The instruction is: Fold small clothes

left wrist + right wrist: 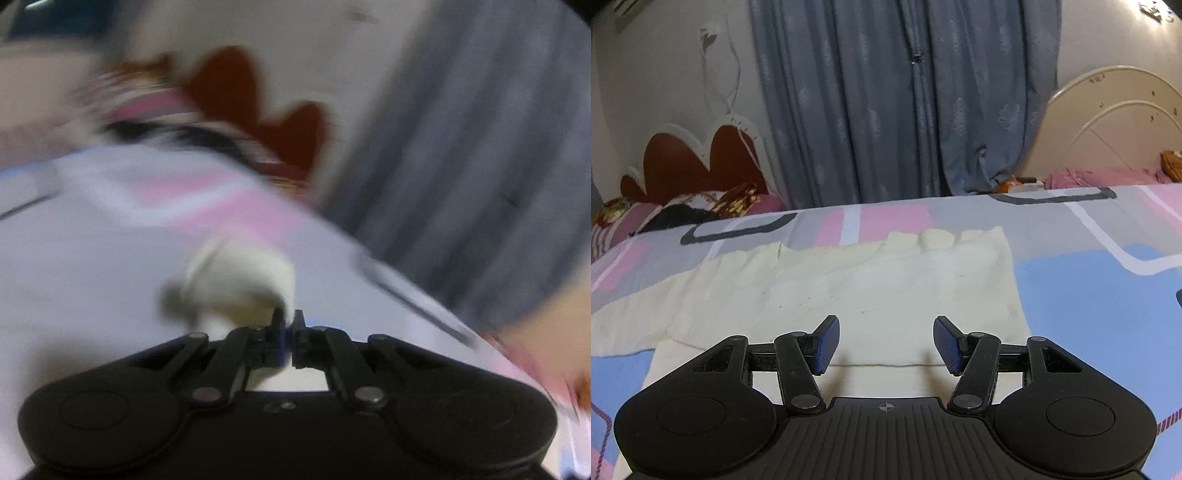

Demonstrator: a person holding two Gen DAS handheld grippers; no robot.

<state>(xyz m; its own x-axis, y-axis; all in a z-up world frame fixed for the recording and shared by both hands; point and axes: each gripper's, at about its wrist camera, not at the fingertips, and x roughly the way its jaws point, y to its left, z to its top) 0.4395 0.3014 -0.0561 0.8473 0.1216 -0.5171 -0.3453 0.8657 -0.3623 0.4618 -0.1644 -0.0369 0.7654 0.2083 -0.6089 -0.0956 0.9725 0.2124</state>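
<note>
Centrally, we see the cream knitted garment point(849, 280) lying on the patterned bedspread point(1089, 280), spread out, with one layer overlapping another along a straight crease near the right gripper point(886, 345); a sleeve-like part reaches out to the left. We judge that at least one fold is already laid and that the folding is under way, not finished. In the left wrist view, which is heavily blurred, we find a bunched corner of the same cream fabric point(240, 284) just ahead of the left gripper point(290, 325), whose fingers stand together; the cloth seems pinched at their tips, though the blur leaves this uncertain. The right gripper hovers over the near edge of the garment with its fingers apart and nothing between them. Beyond the bed we note grey-blue curtains point(905, 99) and a red headboard point(701, 158). What remains, we judge, is to bring the gathered corner across and flatten the result.
</note>
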